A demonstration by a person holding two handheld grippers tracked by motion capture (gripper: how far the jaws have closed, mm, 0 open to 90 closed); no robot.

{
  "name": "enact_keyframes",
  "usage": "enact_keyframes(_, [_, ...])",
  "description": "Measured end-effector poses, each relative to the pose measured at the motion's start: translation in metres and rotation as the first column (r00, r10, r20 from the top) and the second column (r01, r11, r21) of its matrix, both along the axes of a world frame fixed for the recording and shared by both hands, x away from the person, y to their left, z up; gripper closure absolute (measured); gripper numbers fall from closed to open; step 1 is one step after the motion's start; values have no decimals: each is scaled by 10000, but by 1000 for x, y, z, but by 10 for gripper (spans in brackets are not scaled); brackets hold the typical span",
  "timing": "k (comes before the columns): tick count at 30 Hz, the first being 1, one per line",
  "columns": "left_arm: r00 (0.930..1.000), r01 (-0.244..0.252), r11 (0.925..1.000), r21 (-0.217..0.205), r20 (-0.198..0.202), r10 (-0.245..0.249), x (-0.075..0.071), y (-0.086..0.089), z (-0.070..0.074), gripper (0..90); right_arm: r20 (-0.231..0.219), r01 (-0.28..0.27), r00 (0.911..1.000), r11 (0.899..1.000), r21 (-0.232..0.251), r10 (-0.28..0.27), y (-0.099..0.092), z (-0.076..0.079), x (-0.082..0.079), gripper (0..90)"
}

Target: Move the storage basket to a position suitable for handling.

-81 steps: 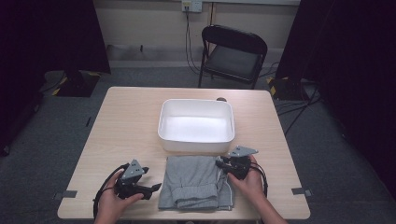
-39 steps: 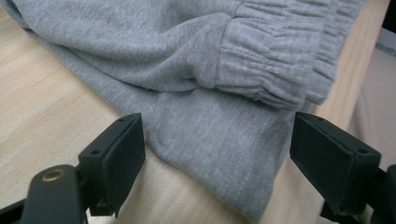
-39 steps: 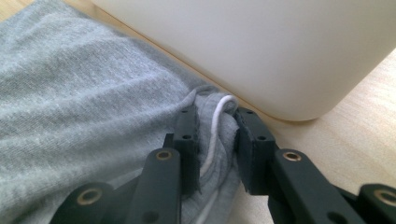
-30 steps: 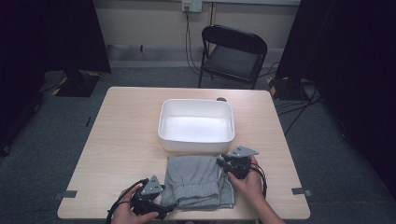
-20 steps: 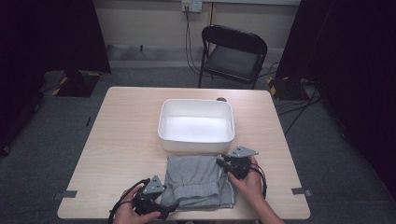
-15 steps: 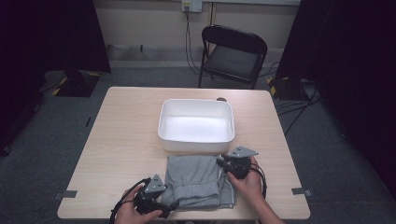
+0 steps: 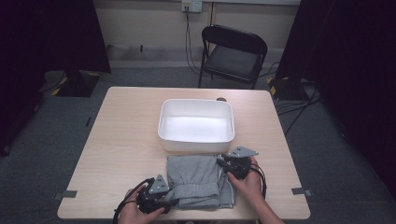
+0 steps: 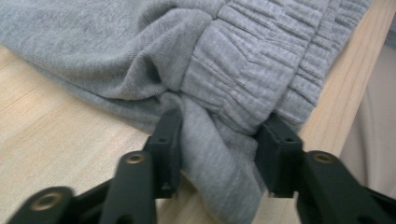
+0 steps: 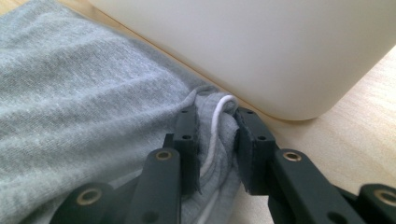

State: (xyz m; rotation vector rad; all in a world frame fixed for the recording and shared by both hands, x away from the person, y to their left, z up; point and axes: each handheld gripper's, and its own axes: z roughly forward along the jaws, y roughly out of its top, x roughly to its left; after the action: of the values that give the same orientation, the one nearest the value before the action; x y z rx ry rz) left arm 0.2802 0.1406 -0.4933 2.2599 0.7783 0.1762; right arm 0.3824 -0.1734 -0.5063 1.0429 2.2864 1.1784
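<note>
A folded grey garment [image 7: 196, 179] with an elastic waistband lies near the table's front edge. My left gripper [image 7: 172, 200] is at its near left corner. Its jaws have just been closing, and a bunched fold of the grey cloth [image 8: 219, 154] is pinched between them [image 8: 217, 140]. My right gripper [image 7: 223, 164] is at the garment's far right corner, shut on a ridge of cloth [image 9: 205, 116] with a white drawstring [image 9: 215, 126] running through it. Both hands rest low on the table.
A white plastic tub [image 7: 161, 122] stands just behind the garment, its wall [image 9: 261, 51] close to my right jaws. Bare wooden table [image 7: 126, 135] stretches to the left. A black folding chair [image 7: 233, 51] stands beyond the far edge.
Since the earliest frame my left gripper has moved from the table left of the garment down to its near left corner. The right gripper has stayed put.
</note>
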Motion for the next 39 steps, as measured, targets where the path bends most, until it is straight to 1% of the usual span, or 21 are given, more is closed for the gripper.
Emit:
enact_keyframes(3, [10000,-81,10000,-56,-13,81,0,0,3,642,-11,3,10000,10000,39,-3,0,0,0,719])
enact_keyframes(4, [10000,-46,10000,-12,44,46,0,0,4,660,-18,13,10000,10000,53,-12,0,0,0,720])
enact_keyframes(5, [9999,-86,9999,-71,88,87,-1,0,5,674,-33,39,10000,10000,88,-39,0,0,0,721])
enact_keyframes(7, [9999,-142,9997,-186,47,142,-1,1,7,696,-83,74,9999,9999,155,-73,-1,0,0,725])
enact_keyframes(9, [9999,-154,9995,-258,40,155,-1,2,9,708,-238,123,9996,9995,276,-117,-1,1,1,731])
enact_keyframes(12, [9999,-156,9995,-291,30,157,-2,2,12,714,-282,103,9996,9995,298,-94,-2,3,1,734])
enact_keyframes(15, [9999,-170,9990,-422,-5,170,-2,2,14,723,-289,89,9996,9994,330,-79,-2,6,1,737])
enact_keyframes(24, [9998,-113,9977,-671,-154,103,-6,3,23,738,-193,32,9998,9969,787,-17,-4,20,-2,744])
enact_keyframes(25, [9998,-120,9975,-691,-170,108,-6,2,24,740,-186,12,9998,9968,794,3,-4,22,-3,744])
enact_keyframes(26, [9996,-139,9971,-752,-269,119,-6,3,25,744,-141,-19,9999,9969,783,30,-4,23,-3,745])
enact_keyframes(28, [9996,-133,9970,-758,-254,114,-7,2,27,747,-84,-86,9999,9970,767,93,-4,26,-4,745])
enact_keyframes(34, [9993,-39,9968,-794,-374,9,-8,2,29,752,-136,-131,9998,9954,953,145,-5,33,-6,746])
enact_keyframes(39, [9989,-30,9959,-902,-462,-12,-8,3,31,753,-165,-184,9997,9953,952,200,-6,35,-6,747])
